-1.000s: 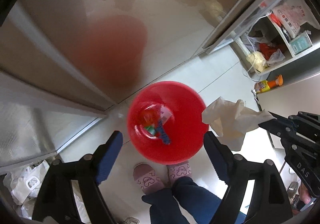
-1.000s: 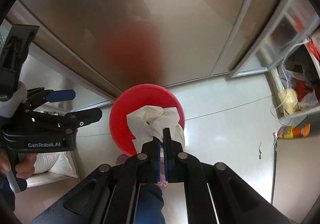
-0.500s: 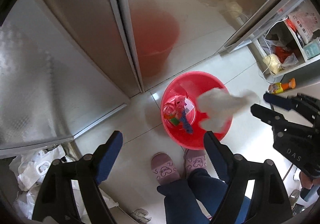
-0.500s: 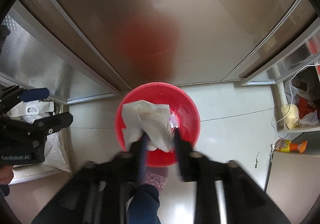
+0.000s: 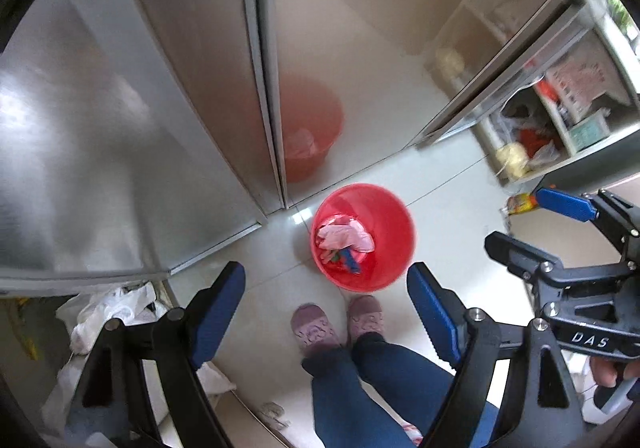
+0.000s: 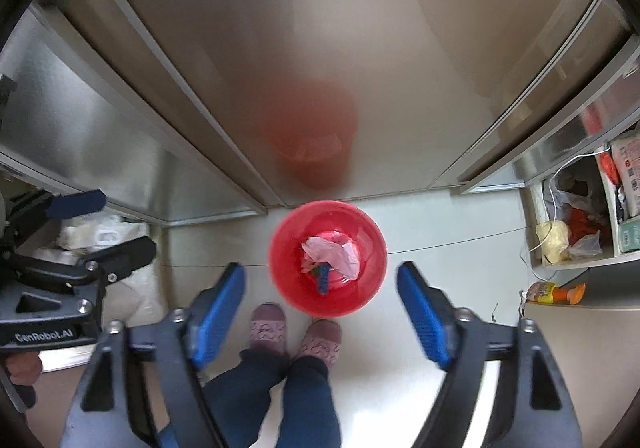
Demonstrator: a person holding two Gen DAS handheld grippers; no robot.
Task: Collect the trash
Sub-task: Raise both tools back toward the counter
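Note:
A red bucket point(image 5: 384, 248) point(image 6: 360, 280) stands on the pale floor just ahead of a person's slippered feet. A crumpled white tissue point(image 5: 340, 236) point(image 6: 328, 252) lies inside it on top of coloured scraps. My left gripper point(image 5: 326, 306) hangs high above the floor, open, nothing between its blue pads. My right gripper point(image 6: 320, 298) is also high above the bucket; its jaws are opening and nothing is between them. Each gripper shows at the side of the other's view.
Steel cabinet doors point(image 5: 160, 127) point(image 6: 320, 47) rise behind the bucket and mirror it. White plastic bags point(image 5: 108, 312) lie at the left. Open shelves point(image 6: 580, 215) with bags and boxes stand at the right, an orange-capped bottle point(image 6: 556, 292) below them. The person's legs point(image 6: 280, 400) fill the bottom.
The right gripper opened and let go of the white tissue, which dropped into the red bucket. Both grippers rose, so the bucket looks smaller and farther below.

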